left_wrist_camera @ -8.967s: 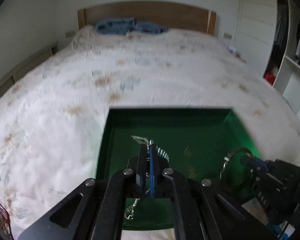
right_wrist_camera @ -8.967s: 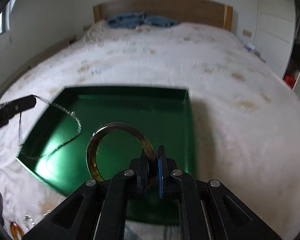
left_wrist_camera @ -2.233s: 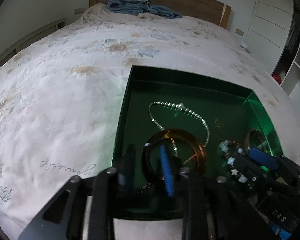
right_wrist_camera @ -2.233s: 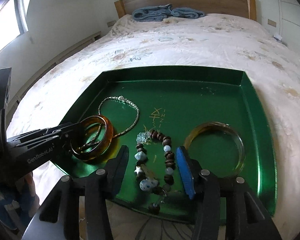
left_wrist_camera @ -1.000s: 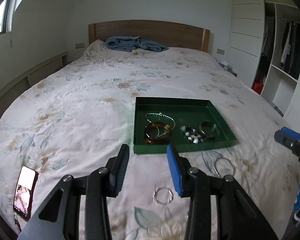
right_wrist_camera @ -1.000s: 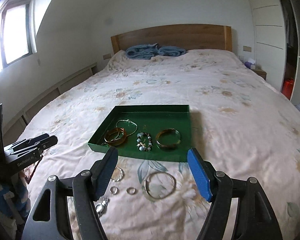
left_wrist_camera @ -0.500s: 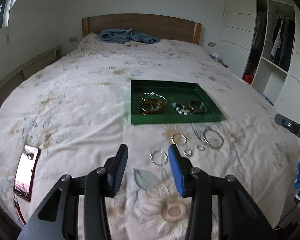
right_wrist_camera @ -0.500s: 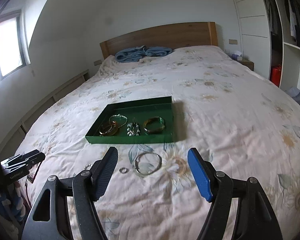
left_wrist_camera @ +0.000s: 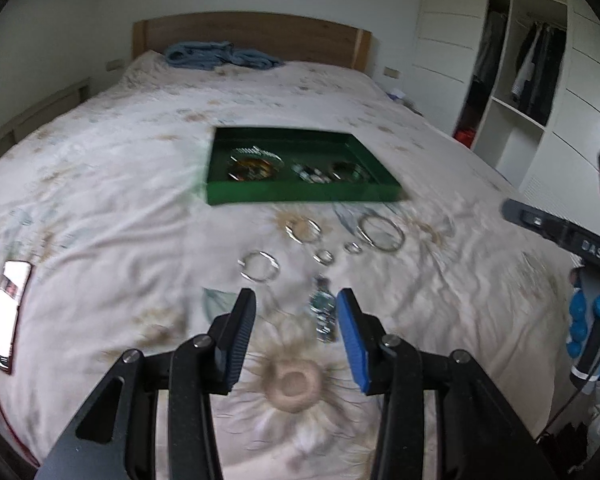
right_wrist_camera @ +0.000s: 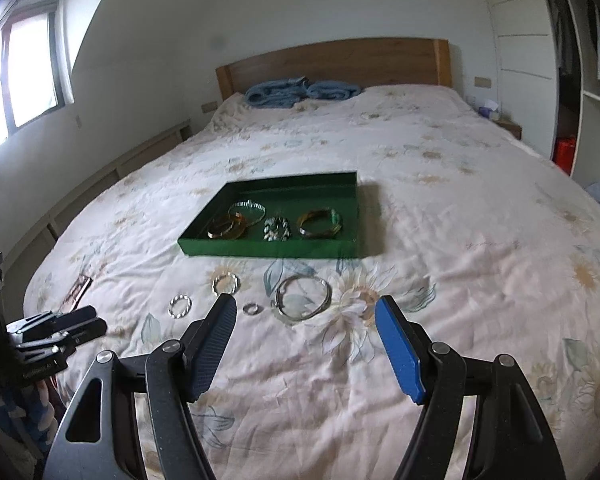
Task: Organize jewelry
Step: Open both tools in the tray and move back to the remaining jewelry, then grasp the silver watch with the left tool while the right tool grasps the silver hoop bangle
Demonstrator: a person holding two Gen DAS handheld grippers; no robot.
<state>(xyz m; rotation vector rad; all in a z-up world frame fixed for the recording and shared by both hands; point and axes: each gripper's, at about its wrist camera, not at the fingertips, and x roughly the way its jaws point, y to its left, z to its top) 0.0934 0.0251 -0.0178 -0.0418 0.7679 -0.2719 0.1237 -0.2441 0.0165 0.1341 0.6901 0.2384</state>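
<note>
Between my left gripper's (left_wrist_camera: 296, 312) parted, empty jaws lies a small beaded piece (left_wrist_camera: 323, 314) (blurred); ahead, silver rings (left_wrist_camera: 259, 266), then the green tray (left_wrist_camera: 300, 194) holding bangles. From my right gripper (right_wrist_camera: 305, 322), spread wide and empty, a large silver bangle (right_wrist_camera: 303, 292) lies just ahead, the tray (right_wrist_camera: 268, 250) beyond.

Black claw (right_wrist_camera: 304, 320), one blue pad, seemingly silver screws.

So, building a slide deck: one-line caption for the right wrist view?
Open right gripper above loose rings on a bed, green tray of bracelets beyond.
</note>
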